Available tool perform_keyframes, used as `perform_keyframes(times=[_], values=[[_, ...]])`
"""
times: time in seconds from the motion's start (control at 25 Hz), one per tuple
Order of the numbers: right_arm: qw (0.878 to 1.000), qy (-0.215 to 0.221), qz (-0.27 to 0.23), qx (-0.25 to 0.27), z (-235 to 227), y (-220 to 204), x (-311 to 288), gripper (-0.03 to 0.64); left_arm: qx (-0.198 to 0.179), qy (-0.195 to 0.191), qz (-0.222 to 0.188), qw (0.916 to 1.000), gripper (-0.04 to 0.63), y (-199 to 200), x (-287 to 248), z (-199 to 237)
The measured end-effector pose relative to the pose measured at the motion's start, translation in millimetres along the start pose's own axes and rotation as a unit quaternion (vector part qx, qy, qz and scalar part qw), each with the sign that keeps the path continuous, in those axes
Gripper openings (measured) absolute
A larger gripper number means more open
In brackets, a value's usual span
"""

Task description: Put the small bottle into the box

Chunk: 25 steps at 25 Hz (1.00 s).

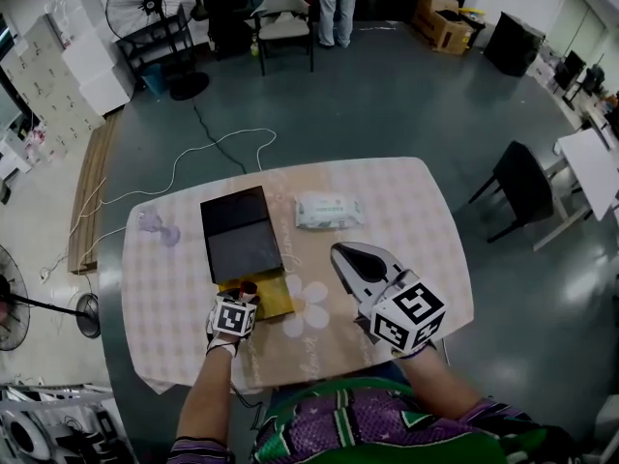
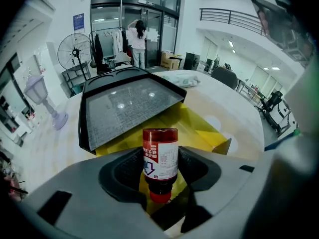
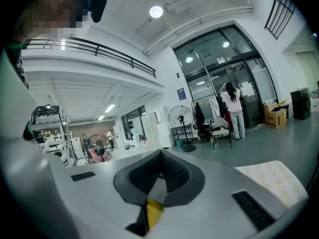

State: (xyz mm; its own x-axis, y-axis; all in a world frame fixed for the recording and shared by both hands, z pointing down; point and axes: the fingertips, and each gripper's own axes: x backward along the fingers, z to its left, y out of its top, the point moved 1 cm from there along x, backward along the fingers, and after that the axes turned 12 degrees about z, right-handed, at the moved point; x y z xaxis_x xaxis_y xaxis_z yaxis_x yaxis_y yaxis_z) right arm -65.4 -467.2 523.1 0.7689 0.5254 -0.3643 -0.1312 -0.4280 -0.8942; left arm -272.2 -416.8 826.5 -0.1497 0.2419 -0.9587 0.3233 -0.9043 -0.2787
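Note:
A small bottle with dark red contents, a white label and a red cap hangs between the jaws of my left gripper, cap towards the camera. The gripper is shut on it. In the head view the left gripper holds the bottle over the near end of the box. The box is yellow inside, and its black lid lies open on the far side. My right gripper hovers to the right of the box, shut and with nothing in it. Its pads meet in the right gripper view.
A white pack of wipes lies beyond the box on the checked tablecloth. A small lilac stand fan sits at the table's far left. A black chair stands off the table's right side. A person stands far across the room.

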Motion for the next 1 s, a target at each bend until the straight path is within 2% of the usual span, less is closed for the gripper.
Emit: perform_keyframes(times=[0.2, 0.48, 0.76, 1.0], values=[[1.0, -0.004, 0.0, -0.002, -2, -5, 7, 0.006, -0.004, -0.006, 0.029, 0.9995, 0.235, -3, -16, -3], [1.0, -0.017, -0.006, -0.01, -10, -6, 18, 0.006, -0.006, 0.003, 0.031, 0.9995, 0.236, -5, -19, -3], [1.0, -0.02, -0.01, -0.011, -6, -9, 28, 0.006, -0.016, 0.007, 0.015, 0.9997, 0.25, -1, -9, -5], [0.999, -0.033, -0.015, -0.006, 6, -3, 40, 0.006, -0.045, 0.033, -0.015, 0.9983, 0.267, -2, 17, -6]])
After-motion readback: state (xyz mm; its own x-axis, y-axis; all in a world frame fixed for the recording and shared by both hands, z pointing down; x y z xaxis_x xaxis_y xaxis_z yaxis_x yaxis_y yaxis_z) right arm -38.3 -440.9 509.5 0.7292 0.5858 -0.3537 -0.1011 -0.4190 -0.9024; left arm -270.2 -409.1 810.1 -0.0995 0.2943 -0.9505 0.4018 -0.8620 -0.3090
